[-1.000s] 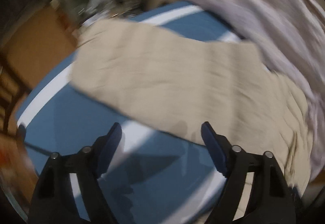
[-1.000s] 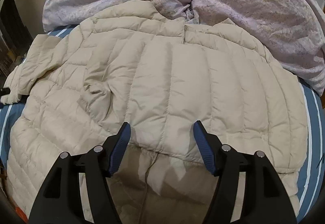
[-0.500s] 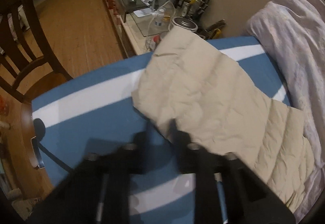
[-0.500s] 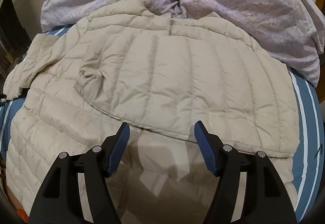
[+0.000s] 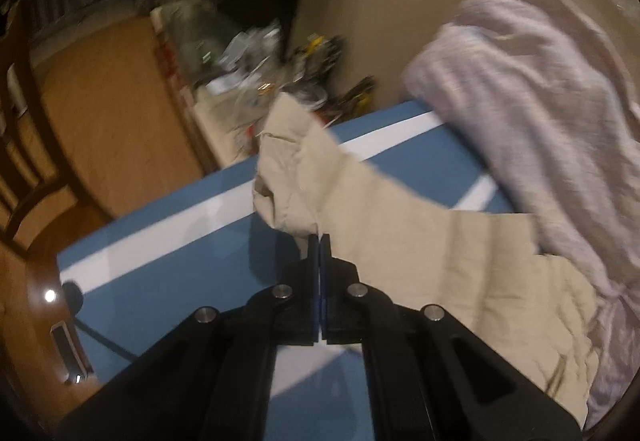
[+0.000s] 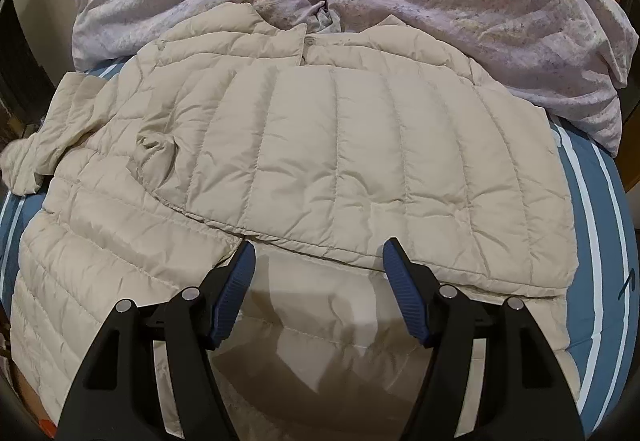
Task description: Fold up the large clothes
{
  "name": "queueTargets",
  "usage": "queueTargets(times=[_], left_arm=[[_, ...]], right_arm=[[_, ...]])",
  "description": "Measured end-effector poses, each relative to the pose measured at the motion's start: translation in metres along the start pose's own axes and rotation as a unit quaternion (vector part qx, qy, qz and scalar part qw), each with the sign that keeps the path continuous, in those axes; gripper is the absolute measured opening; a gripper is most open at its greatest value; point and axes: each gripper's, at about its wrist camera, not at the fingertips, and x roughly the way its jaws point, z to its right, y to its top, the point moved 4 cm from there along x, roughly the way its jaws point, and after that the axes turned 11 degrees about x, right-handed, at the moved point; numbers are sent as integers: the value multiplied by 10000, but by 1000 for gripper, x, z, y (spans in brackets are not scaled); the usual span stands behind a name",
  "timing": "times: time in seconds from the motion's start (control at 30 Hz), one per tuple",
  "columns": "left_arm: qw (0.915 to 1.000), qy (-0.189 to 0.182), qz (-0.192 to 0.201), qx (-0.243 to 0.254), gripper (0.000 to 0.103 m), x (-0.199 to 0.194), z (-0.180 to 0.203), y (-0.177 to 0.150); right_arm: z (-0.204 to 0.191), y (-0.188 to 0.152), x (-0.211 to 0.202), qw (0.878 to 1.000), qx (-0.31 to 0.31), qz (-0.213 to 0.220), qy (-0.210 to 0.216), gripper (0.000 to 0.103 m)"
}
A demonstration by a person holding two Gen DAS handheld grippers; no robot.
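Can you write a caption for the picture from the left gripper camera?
Left gripper shut on the sleeve of a beige puffer jacket on a blue striped bed.

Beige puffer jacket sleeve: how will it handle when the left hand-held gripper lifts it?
Likely floppy: the sleeve already bunches and sags near the left hand-held gripper. Probably light, since the puffer jacket looks quilted and airy. Its smooth shell may slip.

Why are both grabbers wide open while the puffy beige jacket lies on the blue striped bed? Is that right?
Not quite. Only the right gripper is open, over the jacket. The left wrist view shows the left gripper shut on the sleeve. The bed is blue and striped.
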Motion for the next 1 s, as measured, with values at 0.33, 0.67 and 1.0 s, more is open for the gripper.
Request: queueTargets(times=[0.33,0.67,1.0], left_arm=[[9834,-1489,473,925,0,-53,119,7],[9504,-2525,258,1795,0,-78,225,-42],[9126,-3152,-172,2598,0,-90,291,-108]], right_arm=[[-2,1,-1,9999,36,-4,141,68],[8,2,-2,9997,222,14,138,68],[17,5,-1,9990,421,58,121,68]])
